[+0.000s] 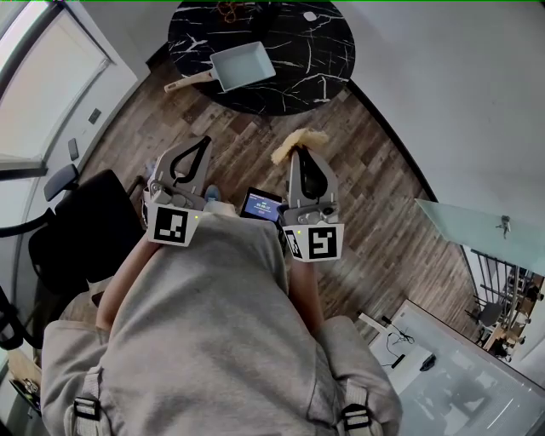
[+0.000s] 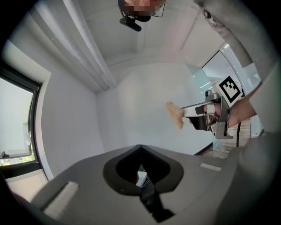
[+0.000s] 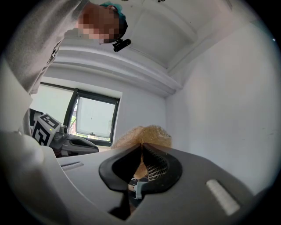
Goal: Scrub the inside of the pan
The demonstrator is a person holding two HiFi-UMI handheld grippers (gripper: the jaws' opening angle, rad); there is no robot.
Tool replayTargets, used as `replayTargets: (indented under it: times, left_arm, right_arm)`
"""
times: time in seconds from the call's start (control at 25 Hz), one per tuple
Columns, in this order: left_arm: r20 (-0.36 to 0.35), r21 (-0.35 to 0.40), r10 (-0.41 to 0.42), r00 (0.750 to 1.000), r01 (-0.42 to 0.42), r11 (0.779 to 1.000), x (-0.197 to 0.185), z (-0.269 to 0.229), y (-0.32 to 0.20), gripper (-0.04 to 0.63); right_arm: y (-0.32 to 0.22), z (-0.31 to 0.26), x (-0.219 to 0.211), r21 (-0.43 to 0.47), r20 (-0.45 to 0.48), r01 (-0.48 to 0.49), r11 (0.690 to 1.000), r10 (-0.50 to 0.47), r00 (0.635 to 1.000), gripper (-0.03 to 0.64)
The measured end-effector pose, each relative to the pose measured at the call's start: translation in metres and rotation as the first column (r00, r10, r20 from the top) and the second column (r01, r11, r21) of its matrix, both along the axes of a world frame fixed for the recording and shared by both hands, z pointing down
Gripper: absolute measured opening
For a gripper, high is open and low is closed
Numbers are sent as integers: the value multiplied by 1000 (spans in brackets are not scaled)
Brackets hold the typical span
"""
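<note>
A pale blue square pan [image 1: 243, 65] with a wooden handle sits on the round black marble table [image 1: 319, 81] at the top of the head view, well ahead of both grippers. My right gripper [image 1: 300, 150] is shut on a tan scrub pad [image 1: 298, 142], which sticks out past its tips; the scrub pad [image 3: 142, 134] also bulges above the closed jaws in the right gripper view. My left gripper [image 1: 203, 140] is shut with nothing in it. Both are held close to the person's chest and point up at the walls. From the left gripper view the right gripper [image 2: 193, 115] holds the pad [image 2: 174, 114].
A black office chair [image 1: 81, 230] stands at the left. A small screen [image 1: 262, 204] glows between the grippers. Wood floor lies between the person and the table. A glass desk [image 1: 477, 234] and a white one [image 1: 443, 366] are at the right. A small white object [image 1: 310, 16] rests on the table.
</note>
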State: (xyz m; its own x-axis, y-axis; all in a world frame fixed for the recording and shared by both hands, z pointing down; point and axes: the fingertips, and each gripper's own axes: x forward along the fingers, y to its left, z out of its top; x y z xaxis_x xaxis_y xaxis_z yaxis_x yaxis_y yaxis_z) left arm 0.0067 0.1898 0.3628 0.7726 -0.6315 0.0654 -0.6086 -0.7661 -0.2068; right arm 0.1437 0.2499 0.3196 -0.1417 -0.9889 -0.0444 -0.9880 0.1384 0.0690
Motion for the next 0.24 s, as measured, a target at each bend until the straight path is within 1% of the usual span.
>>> replayTargets:
  times: [0.24]
  left_arm:
    - [7, -4, 1, 1000, -1, 1000, 1, 2, 0, 2]
  right_arm:
    - [-1, 3, 0, -3, 0, 2, 1000, -2, 1000, 21]
